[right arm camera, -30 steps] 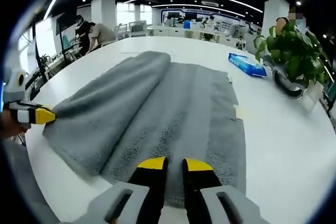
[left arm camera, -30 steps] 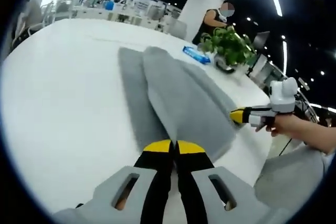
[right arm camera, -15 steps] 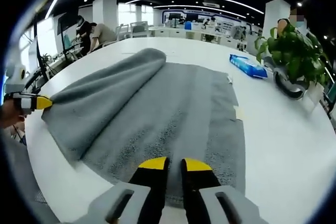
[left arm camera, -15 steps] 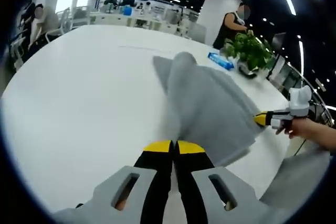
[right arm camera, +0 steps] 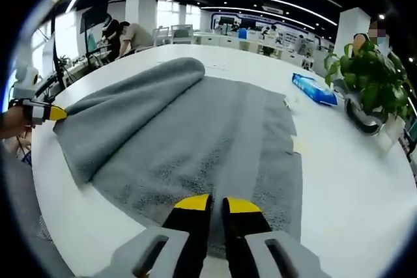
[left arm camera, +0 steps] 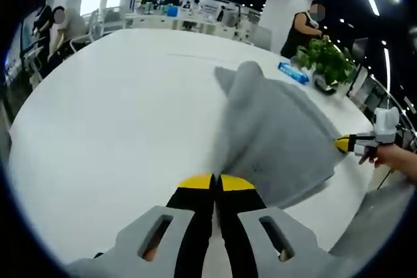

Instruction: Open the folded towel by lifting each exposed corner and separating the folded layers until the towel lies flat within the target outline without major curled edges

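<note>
Peeling back further than a second before, the left gripper [left arm camera: 216, 181] had its jaws pinched on a corner of the towel [right arm camera: 195, 141], carrying the top layer outward across the white table [left arm camera: 98, 115]. Right gripper [right arm camera: 217, 202] gripped the near edge, jaws closed on it. About halfway, I'd judge: one layer spread, the raised flap not yet laid flat.

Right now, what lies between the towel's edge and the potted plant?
In the right gripper view, bare white table lies between the towel and potted plant; the blue packet sits further back.
</note>
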Motion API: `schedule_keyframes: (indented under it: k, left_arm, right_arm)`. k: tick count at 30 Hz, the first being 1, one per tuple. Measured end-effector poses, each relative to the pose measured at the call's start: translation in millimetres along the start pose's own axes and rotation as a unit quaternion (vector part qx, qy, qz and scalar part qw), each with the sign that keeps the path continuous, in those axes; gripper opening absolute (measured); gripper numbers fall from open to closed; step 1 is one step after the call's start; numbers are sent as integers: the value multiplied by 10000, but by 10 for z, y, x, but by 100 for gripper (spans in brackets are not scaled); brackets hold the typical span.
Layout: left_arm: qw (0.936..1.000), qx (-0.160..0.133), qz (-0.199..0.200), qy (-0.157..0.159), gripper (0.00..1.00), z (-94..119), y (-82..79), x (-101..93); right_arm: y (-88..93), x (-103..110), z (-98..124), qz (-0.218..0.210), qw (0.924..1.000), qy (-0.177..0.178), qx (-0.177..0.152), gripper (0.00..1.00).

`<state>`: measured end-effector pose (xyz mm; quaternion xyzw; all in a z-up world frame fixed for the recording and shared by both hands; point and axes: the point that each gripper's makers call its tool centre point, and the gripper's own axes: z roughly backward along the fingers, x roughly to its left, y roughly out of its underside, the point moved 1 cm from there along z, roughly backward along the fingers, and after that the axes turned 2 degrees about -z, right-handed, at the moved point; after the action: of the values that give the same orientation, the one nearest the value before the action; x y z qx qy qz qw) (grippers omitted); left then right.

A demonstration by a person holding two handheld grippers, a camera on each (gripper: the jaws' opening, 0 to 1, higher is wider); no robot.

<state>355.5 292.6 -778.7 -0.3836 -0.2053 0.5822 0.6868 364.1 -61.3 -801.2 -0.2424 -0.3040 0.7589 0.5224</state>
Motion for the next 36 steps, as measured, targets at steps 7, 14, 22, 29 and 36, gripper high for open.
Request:
schedule_keyframes:
  k: [7, 14, 22, 29, 36]
  left_arm:
    - [9961, 175, -789, -352, 2, -17, 98, 54]
    - [9916, 394, -1164, -414, 2, -38, 186, 18]
    - [9938, 251, -1019, -375, 3, -20, 187, 77]
    - [9954, 178, -762, -555, 2, 18, 185, 191]
    - [9939, 169, -709, -832, 3, 62, 190, 316]
  right_arm:
    - [-1, -10, -8, 172, 9996, -199, 93, 4]
    - [3, -26, -5, 227, 9993, -267, 107, 2]
    - [-2, -40, -12, 380, 9987, -323, 91, 0]
    - [17, -149, -3, 398, 9989, -259, 57, 0]
    - [58, -302, 20, 276, 9995, -129, -3, 0]
